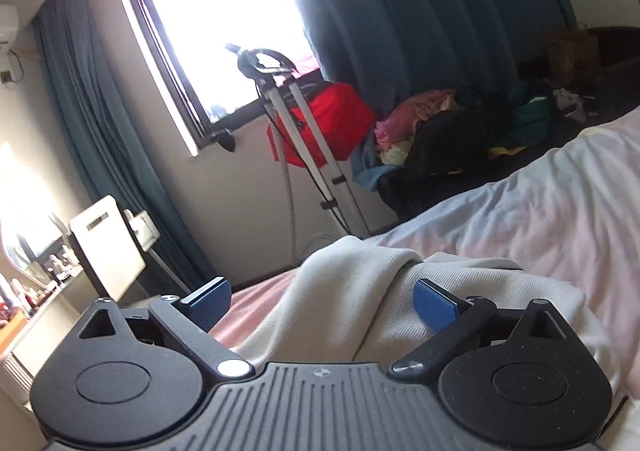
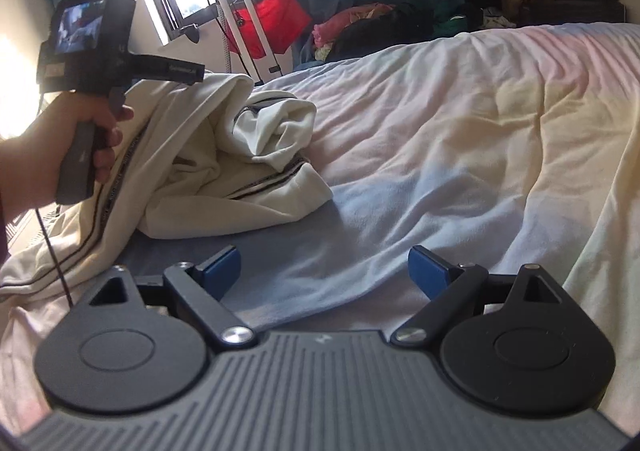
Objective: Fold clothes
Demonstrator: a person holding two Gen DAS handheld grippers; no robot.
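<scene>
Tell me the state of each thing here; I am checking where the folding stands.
cream garment: unfolded, crumpled in a heap on the bed.
left gripper: open, fingers on either side of a raised fold of the garment, not closed on it.
right gripper: open, holding nothing, above the bedsheet.
bedsheet: spread out, wrinkled.
curtains: drawn aside, window uncovered.
pile of clothes: jumbled, unfolded, beyond the bed.

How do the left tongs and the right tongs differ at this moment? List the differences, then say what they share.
1. The left tongs have the cream garment between their fingers; the right tongs have only the bedsheet ahead.
2. The left tongs are at the garment heap; the right tongs are apart from it, over bare sheet.

Shared: both stand open, with blue pads.
</scene>
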